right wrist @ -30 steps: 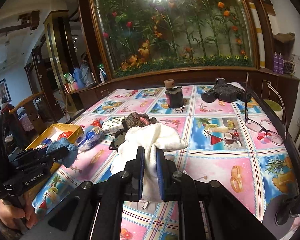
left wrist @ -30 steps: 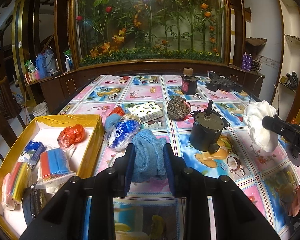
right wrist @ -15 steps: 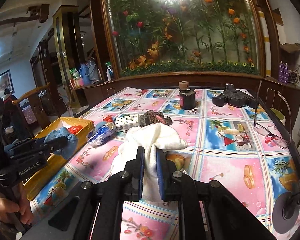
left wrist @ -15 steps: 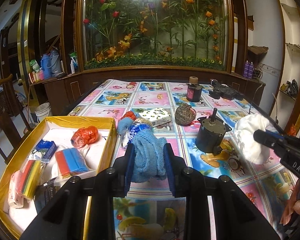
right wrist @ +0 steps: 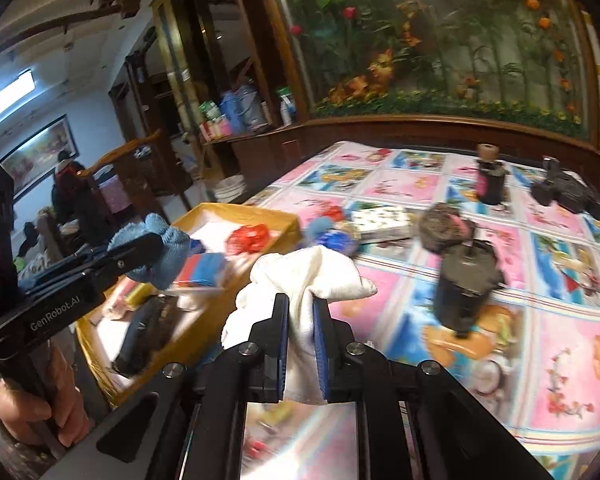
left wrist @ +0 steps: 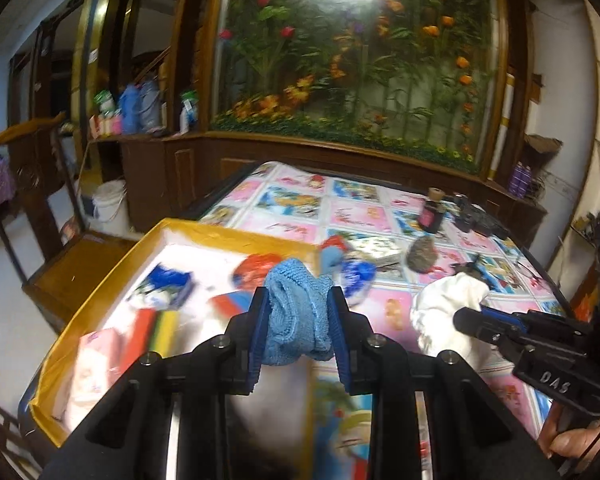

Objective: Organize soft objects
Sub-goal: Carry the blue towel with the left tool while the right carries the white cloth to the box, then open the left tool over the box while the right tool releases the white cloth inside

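Observation:
My left gripper (left wrist: 298,322) is shut on a blue knitted cloth (left wrist: 296,312) and holds it in the air at the right edge of the yellow box (left wrist: 236,236). In the right wrist view it (right wrist: 156,258) hangs over the box (right wrist: 236,210). My right gripper (right wrist: 301,340) is shut on a white cloth (right wrist: 312,272), held above the table to the right of the box; it also shows in the left wrist view (left wrist: 448,300). The box holds a red bag (left wrist: 256,268), a blue packet (left wrist: 168,284) and coloured sponges (left wrist: 156,328).
On the patterned tablecloth (right wrist: 560,340) lie a blue-white bag (left wrist: 356,276), a patterned box (right wrist: 382,220), a brown knitted ball (right wrist: 440,228), a black motor (right wrist: 466,284), a dark jar (right wrist: 490,184) and black gear (right wrist: 564,192). A wooden chair (left wrist: 20,184) stands left.
Both grippers have swung left towards the yellow box with their cloths. The blue cloth has moved from over the table to the box's right edge.

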A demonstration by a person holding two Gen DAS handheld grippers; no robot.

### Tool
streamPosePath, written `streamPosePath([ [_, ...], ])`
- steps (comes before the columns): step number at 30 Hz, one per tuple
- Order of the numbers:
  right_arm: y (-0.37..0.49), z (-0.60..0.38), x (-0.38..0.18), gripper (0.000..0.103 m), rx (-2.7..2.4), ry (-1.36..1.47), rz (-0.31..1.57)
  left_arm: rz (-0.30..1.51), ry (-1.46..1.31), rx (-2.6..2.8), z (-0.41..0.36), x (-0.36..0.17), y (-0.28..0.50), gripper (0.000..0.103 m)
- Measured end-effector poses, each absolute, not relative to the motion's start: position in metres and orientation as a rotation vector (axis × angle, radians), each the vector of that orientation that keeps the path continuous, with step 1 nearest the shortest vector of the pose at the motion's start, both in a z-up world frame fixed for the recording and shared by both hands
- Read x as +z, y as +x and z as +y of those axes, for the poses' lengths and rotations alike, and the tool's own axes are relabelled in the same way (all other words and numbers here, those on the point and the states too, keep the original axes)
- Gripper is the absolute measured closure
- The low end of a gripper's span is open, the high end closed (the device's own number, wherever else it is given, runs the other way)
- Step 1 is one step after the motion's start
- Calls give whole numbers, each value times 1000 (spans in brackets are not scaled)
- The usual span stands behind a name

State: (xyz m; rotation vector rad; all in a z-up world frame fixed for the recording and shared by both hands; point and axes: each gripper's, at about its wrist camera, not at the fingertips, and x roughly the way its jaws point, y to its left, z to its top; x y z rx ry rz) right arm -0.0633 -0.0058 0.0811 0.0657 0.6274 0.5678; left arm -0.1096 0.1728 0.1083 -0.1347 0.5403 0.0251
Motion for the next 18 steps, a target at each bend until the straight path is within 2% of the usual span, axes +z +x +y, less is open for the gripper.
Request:
streamPosePath([
  [8,-23,93,83,88,673,22,720,639,-291,121,260,78,-107,75],
  [18,35,178,58,88,664,-26,833,674,-292,97,270,60,-108,74],
])
